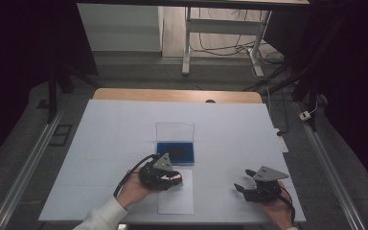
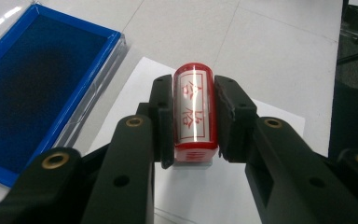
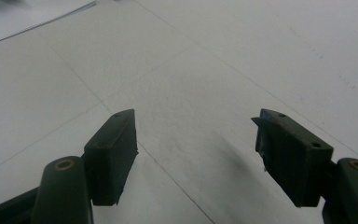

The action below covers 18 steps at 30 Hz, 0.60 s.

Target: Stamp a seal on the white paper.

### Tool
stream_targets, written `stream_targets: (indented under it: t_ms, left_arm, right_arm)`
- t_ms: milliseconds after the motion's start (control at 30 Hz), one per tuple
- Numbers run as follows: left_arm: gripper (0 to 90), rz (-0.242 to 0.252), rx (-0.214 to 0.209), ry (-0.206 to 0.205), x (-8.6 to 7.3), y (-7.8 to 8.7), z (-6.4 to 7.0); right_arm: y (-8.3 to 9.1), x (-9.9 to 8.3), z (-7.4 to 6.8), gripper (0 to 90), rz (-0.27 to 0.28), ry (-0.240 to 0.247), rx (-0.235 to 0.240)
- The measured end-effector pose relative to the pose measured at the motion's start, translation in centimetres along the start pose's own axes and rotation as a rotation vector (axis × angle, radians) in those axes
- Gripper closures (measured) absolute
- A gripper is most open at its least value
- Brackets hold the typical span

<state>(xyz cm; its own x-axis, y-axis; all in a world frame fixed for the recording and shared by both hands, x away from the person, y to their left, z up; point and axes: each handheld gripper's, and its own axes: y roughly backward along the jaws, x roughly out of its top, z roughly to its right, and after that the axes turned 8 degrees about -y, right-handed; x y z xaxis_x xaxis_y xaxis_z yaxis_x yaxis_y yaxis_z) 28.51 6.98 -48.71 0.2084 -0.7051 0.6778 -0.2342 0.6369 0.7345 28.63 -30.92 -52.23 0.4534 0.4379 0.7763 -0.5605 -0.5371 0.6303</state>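
Left claw (image 2: 193,122) pinching stamp (image 2: 194,112) side-on, holding it over paper (image 1: 176,194), just beside open ink pad (image 1: 175,152), probably lining up to ink or print. Right claw (image 3: 196,154) spread, empty, idling low over bench (image 1: 105,139), well apart.

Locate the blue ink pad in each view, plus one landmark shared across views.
High view: blue ink pad at table centre, clear lid raised behind it, just beyond the left gripper.
Left gripper view: ink pad at left, beside the gripped red stamp.
Right gripper view: I can't find it between the open jaws.
Shared landmark: white paper sheet next to the pad.
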Motion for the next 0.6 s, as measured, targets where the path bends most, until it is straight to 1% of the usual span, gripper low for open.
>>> stream_targets:
  t_ms: [400,600]
  left_arm:
    - [70.5,-0.020,-0.007,0.001,-0.22,-0.56,-0.04]
    - [70.5,-0.027,-0.008,-0.006,-0.23,-0.69,-0.02]
  right_arm:
    - [-0.05,-0.03,0.02,29.4,-0.002,0.001,0.001]
    - [-0.04,-0.03,0.03,29.4,-0.002,0.001,0.001]
